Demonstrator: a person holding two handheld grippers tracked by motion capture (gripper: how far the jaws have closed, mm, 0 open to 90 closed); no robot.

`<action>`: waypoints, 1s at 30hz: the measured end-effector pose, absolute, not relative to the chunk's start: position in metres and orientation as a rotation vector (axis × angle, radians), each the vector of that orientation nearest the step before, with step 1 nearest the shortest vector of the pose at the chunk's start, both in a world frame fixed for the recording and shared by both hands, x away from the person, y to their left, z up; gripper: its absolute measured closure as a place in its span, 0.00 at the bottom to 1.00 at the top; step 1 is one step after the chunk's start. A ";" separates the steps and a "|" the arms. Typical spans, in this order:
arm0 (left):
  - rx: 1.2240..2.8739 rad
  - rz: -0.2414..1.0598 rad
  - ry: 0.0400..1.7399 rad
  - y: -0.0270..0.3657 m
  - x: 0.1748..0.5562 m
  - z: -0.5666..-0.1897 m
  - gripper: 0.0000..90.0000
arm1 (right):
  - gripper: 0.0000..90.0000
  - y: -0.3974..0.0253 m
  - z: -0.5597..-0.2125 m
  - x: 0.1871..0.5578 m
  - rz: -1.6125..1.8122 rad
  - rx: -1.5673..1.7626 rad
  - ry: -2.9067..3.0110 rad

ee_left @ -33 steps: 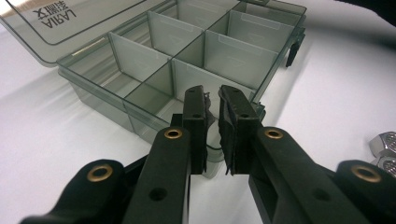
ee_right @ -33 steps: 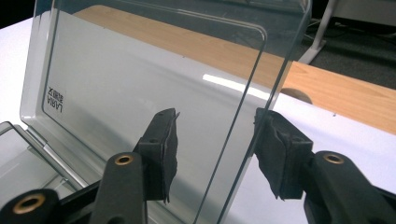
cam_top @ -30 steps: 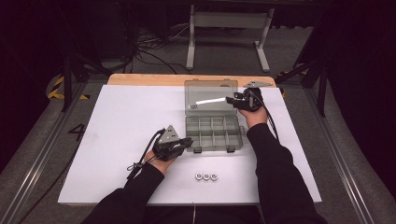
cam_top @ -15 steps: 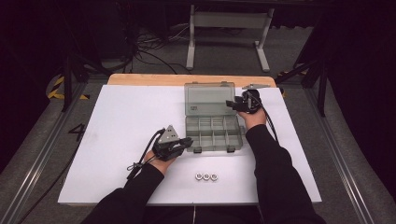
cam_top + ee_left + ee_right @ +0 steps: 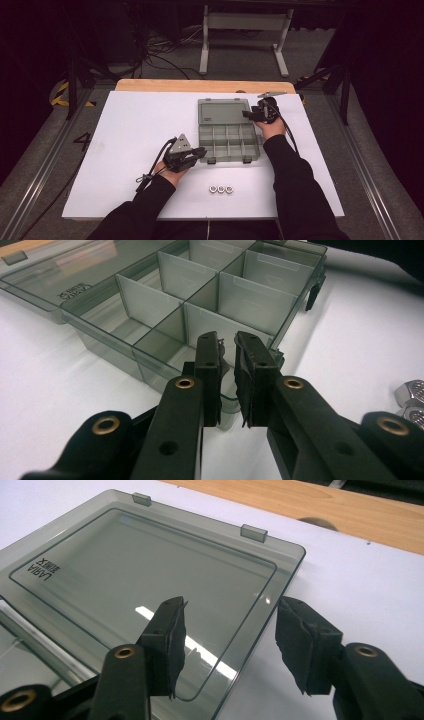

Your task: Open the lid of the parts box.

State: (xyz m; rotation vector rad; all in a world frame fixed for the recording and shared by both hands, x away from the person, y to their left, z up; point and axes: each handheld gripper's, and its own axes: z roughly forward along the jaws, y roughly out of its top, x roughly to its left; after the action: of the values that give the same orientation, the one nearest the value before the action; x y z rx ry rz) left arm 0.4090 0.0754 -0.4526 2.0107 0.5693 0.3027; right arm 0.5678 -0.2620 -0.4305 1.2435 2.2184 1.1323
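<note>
A smoky grey organizer box lies open on the white table: its divided tray [image 5: 227, 142] is in front and its lid [image 5: 223, 111] lies flat behind it. My left gripper [image 5: 202, 152] is at the tray's front left corner; in the left gripper view its jaws [image 5: 227, 337] stand nearly shut, pinching the tray's corner wall [image 5: 227, 402]. My right gripper [image 5: 246, 114] is at the lid's right edge. In the right gripper view it [image 5: 230, 607] is open, its jaws standing on either side of the lid's [image 5: 125, 565] near corner without touching it.
Three metal nuts [image 5: 220, 189] lie in a row near the table's front edge, and they also show at the right of the left gripper view [image 5: 412, 392]. A wooden board edge [image 5: 200, 86] runs along the back of the white sheet. The tray's compartments look empty.
The lid, tilted up under my right gripper a second ago, now lies flat behind the tray. My right gripper has moved back with it. The left gripper has not moved.
</note>
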 end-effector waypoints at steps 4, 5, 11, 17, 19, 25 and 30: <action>2.008 0.303 0.572 0.076 0.410 -0.452 0.85 | 0.51 -0.263 -0.419 0.559 1.131 1.208 2.226; 2.012 0.305 0.572 0.077 0.409 -0.451 0.84 | 0.51 -0.263 -0.417 0.557 1.132 1.200 2.226; 2.033 0.333 0.580 0.084 0.407 -0.442 0.90 | 0.52 -0.270 -0.401 0.532 1.173 1.145 2.230; 2.015 0.343 0.615 0.099 0.414 -0.437 0.90 | 0.62 -0.279 -0.396 0.497 1.140 1.085 2.268; 2.013 0.339 0.620 0.103 0.414 -0.436 0.89 | 0.64 -0.283 -0.394 0.486 1.147 1.067 2.265; 2.018 0.336 0.621 0.111 0.412 -0.433 0.86 | 0.77 -0.287 -0.396 0.463 1.131 1.045 2.307; 2.027 0.324 0.646 0.122 0.414 -0.435 0.83 | 0.88 -0.290 -0.403 0.440 1.100 1.017 2.339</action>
State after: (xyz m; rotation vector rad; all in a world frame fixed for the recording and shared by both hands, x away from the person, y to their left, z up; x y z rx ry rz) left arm 0.4137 0.1217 -0.4353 2.0270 0.6465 0.3242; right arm 0.4397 -0.2899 -0.4028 1.0173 2.3386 1.0996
